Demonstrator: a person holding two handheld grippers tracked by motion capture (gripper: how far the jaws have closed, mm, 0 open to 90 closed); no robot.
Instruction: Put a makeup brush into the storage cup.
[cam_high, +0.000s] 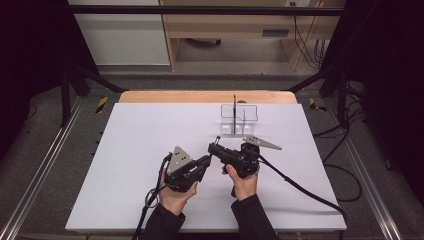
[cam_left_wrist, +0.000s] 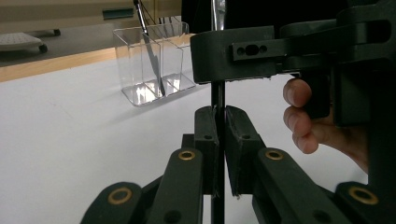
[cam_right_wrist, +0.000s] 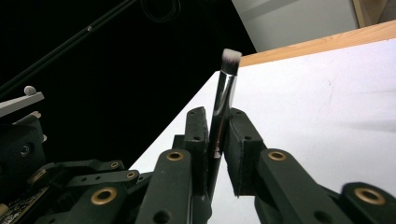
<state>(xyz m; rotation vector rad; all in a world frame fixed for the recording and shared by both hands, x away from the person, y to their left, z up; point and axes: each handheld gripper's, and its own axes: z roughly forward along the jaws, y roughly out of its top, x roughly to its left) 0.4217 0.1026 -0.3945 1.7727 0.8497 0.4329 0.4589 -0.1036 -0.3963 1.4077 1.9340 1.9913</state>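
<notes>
Both grippers hold one makeup brush (cam_right_wrist: 226, 79), which has a silver ferrule, a pale bristle tip and a thin black handle (cam_left_wrist: 217, 95). In the right gripper view, my right gripper (cam_right_wrist: 217, 119) is shut on the brush just below the ferrule. In the left gripper view, my left gripper (cam_left_wrist: 221, 116) is shut on the handle, right under the right gripper's body (cam_left_wrist: 233, 56). In the high view, the left gripper (cam_high: 207, 159) and the right gripper (cam_high: 212, 148) meet tip to tip at the table's middle front. The brush tip (cam_high: 217, 139) pokes up there.
A clear divided organizer (cam_high: 239, 120) stands at the back centre of the white table top (cam_high: 140, 140), with one dark brush (cam_high: 234, 106) upright in it. The left gripper view shows this organizer (cam_left_wrist: 154, 65) beyond the jaws. Cables trail from both grippers toward the front.
</notes>
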